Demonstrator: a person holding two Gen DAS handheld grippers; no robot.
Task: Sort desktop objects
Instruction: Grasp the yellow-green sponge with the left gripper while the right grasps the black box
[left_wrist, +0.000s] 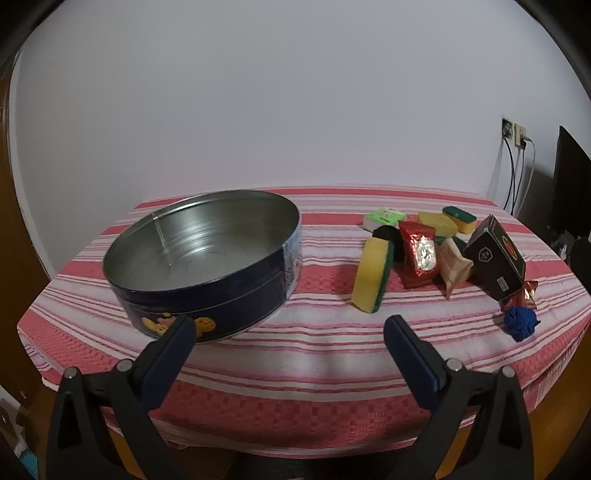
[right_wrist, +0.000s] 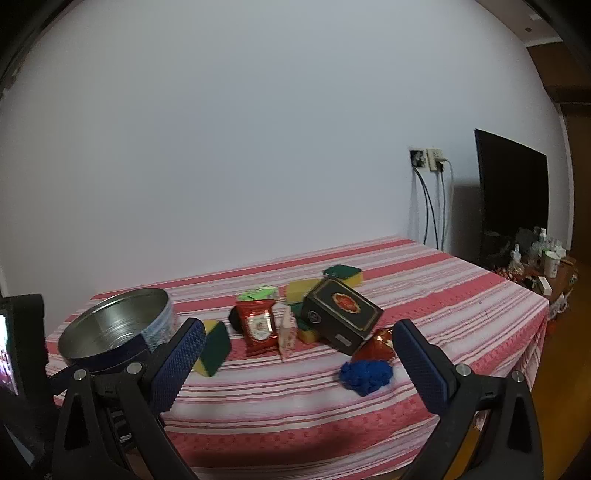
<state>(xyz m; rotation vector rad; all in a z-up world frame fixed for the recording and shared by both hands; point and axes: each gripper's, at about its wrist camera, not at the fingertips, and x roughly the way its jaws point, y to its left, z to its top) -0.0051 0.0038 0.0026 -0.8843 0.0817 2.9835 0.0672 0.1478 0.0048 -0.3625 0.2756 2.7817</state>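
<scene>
I have both grippers hovering at the near edge of the desk (left_wrist: 295, 354), which is covered by a red and white striped cloth. The left gripper (left_wrist: 290, 328) has its fingers spread wide with nothing between them, and so does the right gripper (right_wrist: 299, 332).

The round tin (left_wrist: 207, 258) sits open on the left, bare metal inside; my left finger (left_wrist: 173, 354) cuts off part of its printed near wall. To its right lies the cluster to be sorted: a yellow and green sponge (left_wrist: 371, 273) on edge, a red foil packet (left_wrist: 417, 254), a beige packet (left_wrist: 452, 266) and a dark box (left_wrist: 495, 254) tilted against the pile. A blue crumpled thing (left_wrist: 521, 321) lies nearest on the right; I cannot tell what it is. A second red packet (right_wrist: 375, 345) is mostly hidden under the box. Behind, a green and white pack (left_wrist: 382, 218) and two more sponges (left_wrist: 448, 218) overlap. Something black (left_wrist: 388, 236) behind the near sponge is too covered to identify.
</scene>
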